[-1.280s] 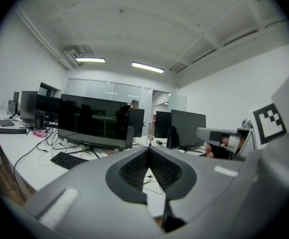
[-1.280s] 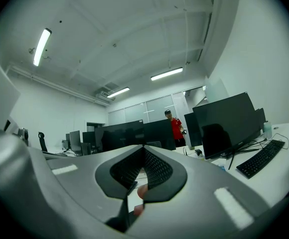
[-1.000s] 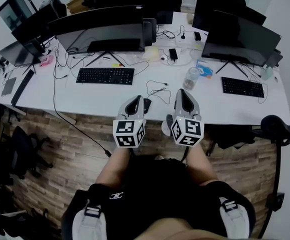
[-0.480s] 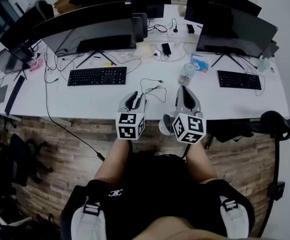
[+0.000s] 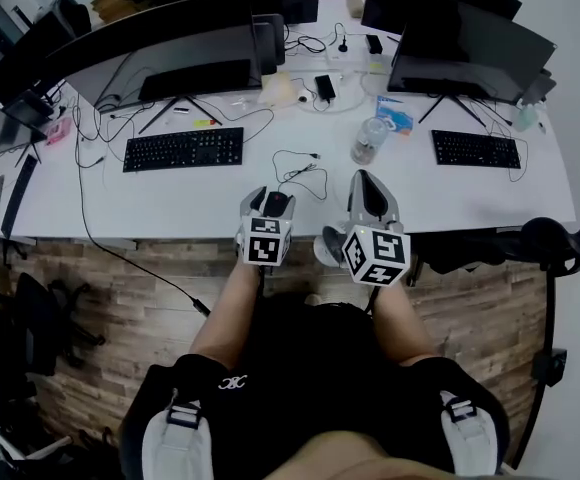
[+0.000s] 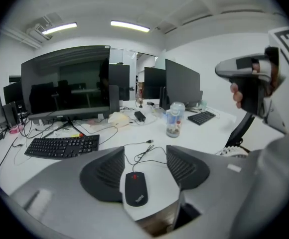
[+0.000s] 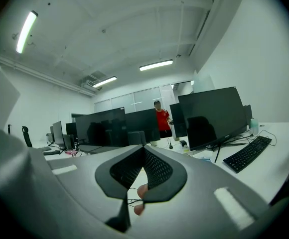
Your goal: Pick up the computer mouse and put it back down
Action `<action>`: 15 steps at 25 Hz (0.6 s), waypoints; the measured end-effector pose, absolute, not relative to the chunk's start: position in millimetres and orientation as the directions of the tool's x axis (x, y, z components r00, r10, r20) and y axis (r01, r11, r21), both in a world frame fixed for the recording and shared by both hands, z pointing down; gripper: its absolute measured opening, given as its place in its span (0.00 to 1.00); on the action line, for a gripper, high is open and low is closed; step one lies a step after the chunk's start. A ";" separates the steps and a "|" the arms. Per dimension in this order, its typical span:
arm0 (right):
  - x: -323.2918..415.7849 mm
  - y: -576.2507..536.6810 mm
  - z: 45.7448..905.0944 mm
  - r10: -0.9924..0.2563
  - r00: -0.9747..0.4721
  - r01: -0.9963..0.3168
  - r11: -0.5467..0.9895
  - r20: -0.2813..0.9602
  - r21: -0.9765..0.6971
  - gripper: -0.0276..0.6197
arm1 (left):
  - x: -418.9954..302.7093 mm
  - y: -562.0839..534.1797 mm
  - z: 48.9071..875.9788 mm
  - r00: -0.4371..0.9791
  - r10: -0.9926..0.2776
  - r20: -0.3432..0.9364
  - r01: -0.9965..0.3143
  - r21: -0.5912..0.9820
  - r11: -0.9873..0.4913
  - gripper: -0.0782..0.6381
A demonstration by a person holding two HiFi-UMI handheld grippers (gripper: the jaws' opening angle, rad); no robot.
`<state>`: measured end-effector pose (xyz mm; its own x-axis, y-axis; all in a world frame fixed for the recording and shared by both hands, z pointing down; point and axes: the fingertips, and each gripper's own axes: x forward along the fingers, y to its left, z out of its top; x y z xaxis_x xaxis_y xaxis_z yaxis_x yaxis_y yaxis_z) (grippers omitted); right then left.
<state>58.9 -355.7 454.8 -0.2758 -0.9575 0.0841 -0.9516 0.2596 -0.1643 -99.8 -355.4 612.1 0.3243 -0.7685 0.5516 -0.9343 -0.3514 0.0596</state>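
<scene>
Two tongs are in play, and only the left tongs (image 6: 144,159) are set to the mouse (image 6: 136,188). The jaws stand wide apart with nothing gripped, and the mouse sits between them on the white bench (image 5: 170,193), close to its front edge.

The mouse's long axis runs straight along the line the left tongs point, away from the person. Its cable (image 6: 147,148) leads off from the far end, so the jaws flank its two long sides and closing them should take it across its width. It sits deep in the gap, nearer the jaw roots than the tips, and a little toward the left-hand pad.

The right tongs (image 7: 143,151) are farther off, to the mouse's right. Their jaws are pressed together at the tips, hold nothing, and point out across the room.

Some things are hard to read:
- From the head view the left tongs cover most of the mouse.
- No view settles whether either pad touches the mouse, or how close the jaws are to the bench.
- Pinkish shapes low in the right gripper view are too unclear to name.
</scene>
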 end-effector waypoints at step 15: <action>73.1 -363.8 472.5 -0.960 -0.235 -0.965 0.211 0.152 -0.159 0.04 | -110.4 -375.3 717.1 0.269 -0.647 0.714 -0.953 0.100 -0.286 0.59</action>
<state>73.1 -363.8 472.5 -0.2351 -0.9600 0.1524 -0.9645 0.2110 -0.1588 -110.4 -375.3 717.1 0.2692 -0.6465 0.7138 -0.9529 -0.2863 0.1001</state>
